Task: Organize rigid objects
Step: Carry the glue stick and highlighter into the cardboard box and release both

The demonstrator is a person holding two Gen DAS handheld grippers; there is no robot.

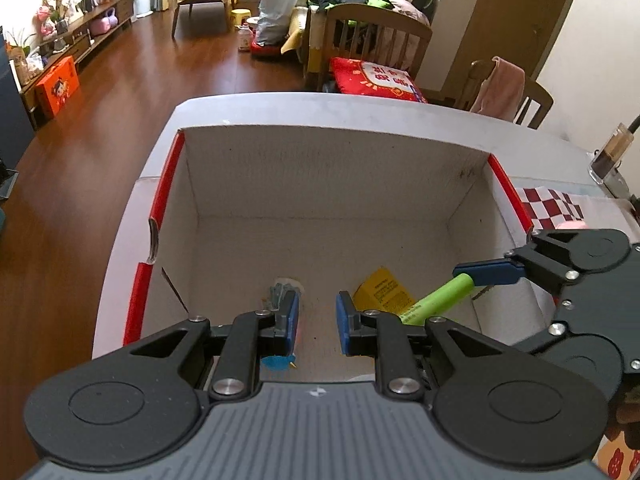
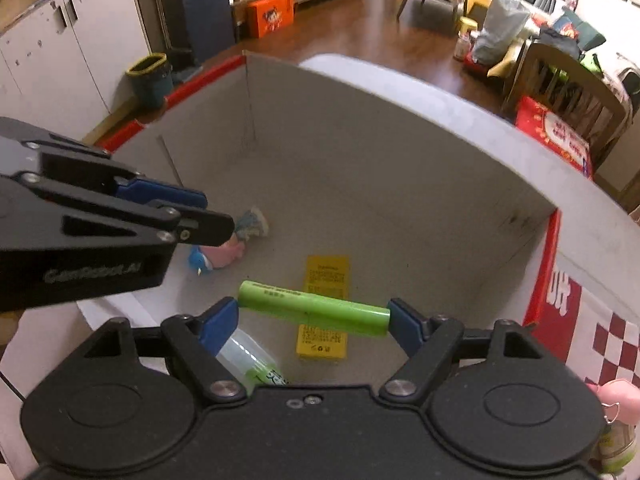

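A big cardboard box (image 1: pixel 332 168) with red outer sides stands open below both grippers. My right gripper (image 2: pixel 314 318) is shut endwise on a green tube (image 2: pixel 314 312) and holds it above the box floor; the tube also shows in the left wrist view (image 1: pixel 438 298). My left gripper (image 1: pixel 316 320) is open and empty inside the box opening. On the box floor lie a yellow packet (image 2: pixel 325 280), a pink and blue toy (image 2: pixel 224 252) and a clear bottle with a green label (image 2: pixel 256 364).
The box (image 2: pixel 400 152) sits on a white table (image 1: pixel 320 102). A red checked cloth (image 2: pixel 612 344) and a pink item (image 2: pixel 616 396) lie to its right. A glass (image 1: pixel 610 156) stands at the table's far right. Chairs and wood floor lie beyond.
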